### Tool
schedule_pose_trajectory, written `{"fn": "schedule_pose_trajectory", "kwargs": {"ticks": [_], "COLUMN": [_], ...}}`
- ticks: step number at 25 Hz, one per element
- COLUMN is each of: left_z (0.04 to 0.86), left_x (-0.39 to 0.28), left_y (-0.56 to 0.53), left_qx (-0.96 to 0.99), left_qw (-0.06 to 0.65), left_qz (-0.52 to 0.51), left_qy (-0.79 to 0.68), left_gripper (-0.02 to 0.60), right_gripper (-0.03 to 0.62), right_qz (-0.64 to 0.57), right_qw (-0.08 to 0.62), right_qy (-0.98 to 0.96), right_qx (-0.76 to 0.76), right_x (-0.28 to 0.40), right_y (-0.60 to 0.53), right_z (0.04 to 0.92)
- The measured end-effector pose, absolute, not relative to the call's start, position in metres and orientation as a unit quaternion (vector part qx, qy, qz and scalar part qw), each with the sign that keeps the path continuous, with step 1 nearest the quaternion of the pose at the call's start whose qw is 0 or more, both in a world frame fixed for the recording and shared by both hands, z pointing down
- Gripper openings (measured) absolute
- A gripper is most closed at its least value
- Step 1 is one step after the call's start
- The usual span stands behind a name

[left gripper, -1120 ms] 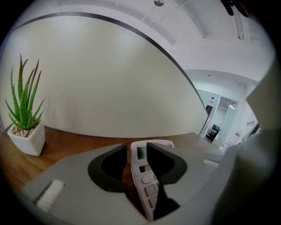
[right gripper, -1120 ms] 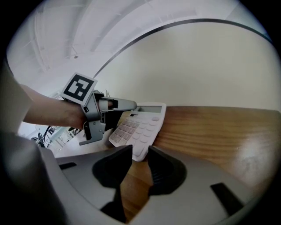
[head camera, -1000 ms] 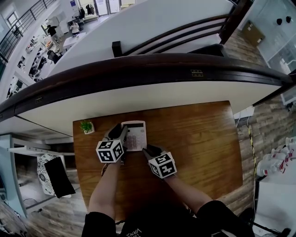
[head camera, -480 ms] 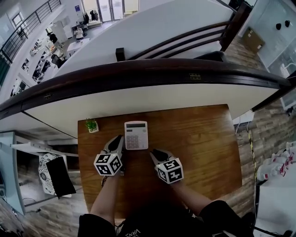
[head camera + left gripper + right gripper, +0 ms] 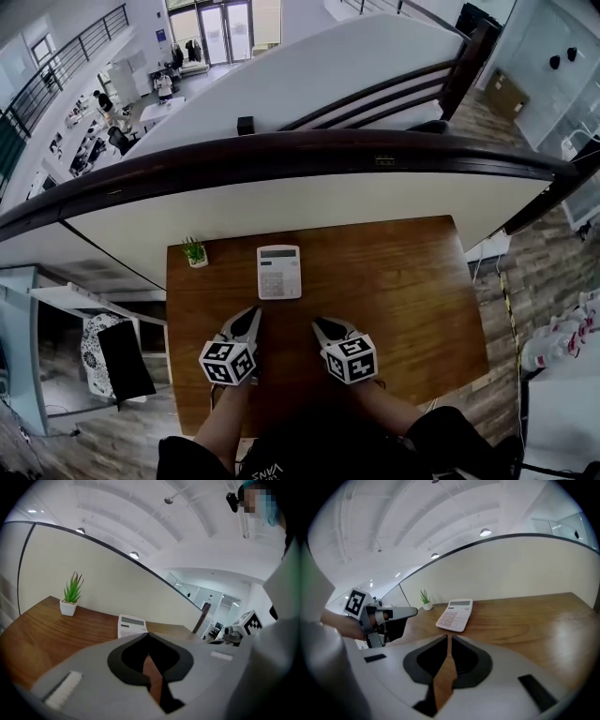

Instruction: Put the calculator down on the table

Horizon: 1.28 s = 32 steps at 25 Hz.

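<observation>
A white calculator (image 5: pixel 279 271) lies flat on the brown wooden table (image 5: pixel 403 281), toward its far left part, with nothing touching it. Both gripper views show the calculator (image 5: pixel 131 626) (image 5: pixel 456 614) lying ahead of the jaws. My left gripper (image 5: pixel 251 314) hangs over the table nearer to me than the calculator, shut and empty (image 5: pixel 146 634). My right gripper (image 5: pixel 319 325) is level with it on the right, also short of the calculator. Its jaws are closing, with a narrow gap left at the tips (image 5: pixel 449 637) and nothing between them.
A small potted plant (image 5: pixel 196 252) stands at the table's far left corner, left of the calculator. A curved cream partition with a dark rail (image 5: pixel 281 197) rises right behind the table. A black object (image 5: pixel 127 356) sits on the floor to the left.
Both grippers let go of the calculator and drew back toward me, away from it. Their jaws have come together. The calculator stays flat on the table.
</observation>
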<state>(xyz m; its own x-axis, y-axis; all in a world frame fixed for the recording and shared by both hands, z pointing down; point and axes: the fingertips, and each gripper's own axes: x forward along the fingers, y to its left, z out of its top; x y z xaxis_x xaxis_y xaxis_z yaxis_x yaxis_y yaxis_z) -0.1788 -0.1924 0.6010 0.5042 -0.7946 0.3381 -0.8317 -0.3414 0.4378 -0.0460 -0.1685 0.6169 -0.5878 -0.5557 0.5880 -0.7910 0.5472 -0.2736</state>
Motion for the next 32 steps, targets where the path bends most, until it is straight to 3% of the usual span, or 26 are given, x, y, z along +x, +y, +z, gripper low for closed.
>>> {"fn": "schedule_pose_trajectory", "kwargs": {"ticks": [32], "left_z": [0.601], "left_x": [-0.175], "left_y": [0.003], "left_qx": [0.843], "left_qw": [0.306], "left_qz": [0.045], "left_qy": [-0.441], "left_gripper": [0.009], "right_gripper": [0.017], "right_qz": [0.261], "right_qw": [0.206], "right_qy": [-0.836], "right_qx": [0.436], "right_x": [-0.041], "right_y": [-0.01], "right_z": [0.608]}}
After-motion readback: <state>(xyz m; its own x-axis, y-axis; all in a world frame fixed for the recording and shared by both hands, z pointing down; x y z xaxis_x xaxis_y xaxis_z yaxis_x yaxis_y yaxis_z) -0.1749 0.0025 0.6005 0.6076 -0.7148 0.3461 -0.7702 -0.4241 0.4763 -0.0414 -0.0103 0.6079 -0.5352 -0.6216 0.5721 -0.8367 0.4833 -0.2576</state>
